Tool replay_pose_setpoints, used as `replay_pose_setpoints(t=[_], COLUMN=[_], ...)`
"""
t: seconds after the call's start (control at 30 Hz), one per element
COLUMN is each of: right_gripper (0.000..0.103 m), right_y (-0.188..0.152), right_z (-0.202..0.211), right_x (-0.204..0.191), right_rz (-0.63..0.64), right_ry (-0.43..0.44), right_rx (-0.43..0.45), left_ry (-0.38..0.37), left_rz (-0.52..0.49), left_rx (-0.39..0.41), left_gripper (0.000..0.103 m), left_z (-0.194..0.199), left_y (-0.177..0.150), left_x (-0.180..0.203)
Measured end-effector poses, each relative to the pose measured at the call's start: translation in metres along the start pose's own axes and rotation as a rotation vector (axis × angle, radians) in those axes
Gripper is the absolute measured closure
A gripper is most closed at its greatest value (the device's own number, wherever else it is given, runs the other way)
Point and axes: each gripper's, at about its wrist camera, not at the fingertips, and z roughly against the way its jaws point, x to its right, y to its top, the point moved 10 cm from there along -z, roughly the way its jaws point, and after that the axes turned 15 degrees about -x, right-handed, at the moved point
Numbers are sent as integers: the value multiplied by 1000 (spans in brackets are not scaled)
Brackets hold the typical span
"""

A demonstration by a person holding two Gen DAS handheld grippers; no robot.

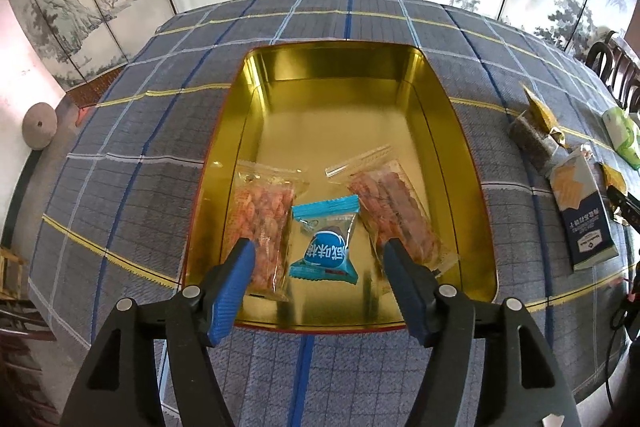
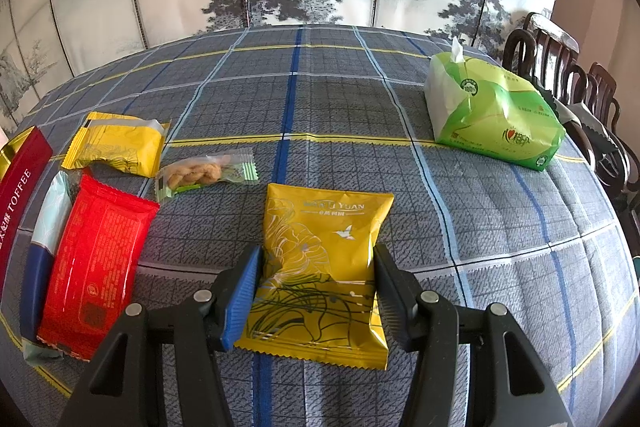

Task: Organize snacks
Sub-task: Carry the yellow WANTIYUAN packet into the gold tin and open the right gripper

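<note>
In the left wrist view a gold tin (image 1: 440, 131) lies open on the checked cloth. It holds two clear packs of orange snacks (image 1: 262, 223) (image 1: 394, 211) and a blue candy packet (image 1: 324, 247) between them. My left gripper (image 1: 320, 253) is open and empty, hovering above the tin's near end. In the right wrist view my right gripper (image 2: 318, 263) is open, its fingers on either side of a yellow snack packet (image 2: 320, 267) lying flat on the cloth. I cannot tell if the pads touch it.
Left of the right gripper lie a red packet (image 2: 96, 259), a blue-and-white packet (image 2: 44, 227), another yellow packet (image 2: 116, 143), a small clear cookie pack (image 2: 200, 175) and the red tin's side (image 2: 16, 183). A green tissue pack (image 2: 492, 115) sits far right, chairs behind it.
</note>
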Motion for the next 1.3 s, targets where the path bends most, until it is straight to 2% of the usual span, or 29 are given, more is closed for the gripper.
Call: replay_pose_setpoints(t=[0.23,0.5,0.77,0.93,1.3], right_gripper=[47,47,47,47,47], right_y=[2,2,9,12,3], right_z=[-1,2,31,57,95], right_x=[1,1,-5,-34,-152], right_rz=[-27,-63,-83,-45,122], right_ry=[-14,-44,-41,-3,140], right_rx=[-16,-32,9,38,56], left_ry=[-5,-16,-48,-63,-47], left_rz=[8,25,54,78,162], left_rx=[21,41,42,43,70], left_gripper=[38,31,25,22,16], left_z=[7,14,15,16,27], left_y=[-4,-8,-10,-13,-20], left_x=[-2,-8,-13,-18,-52])
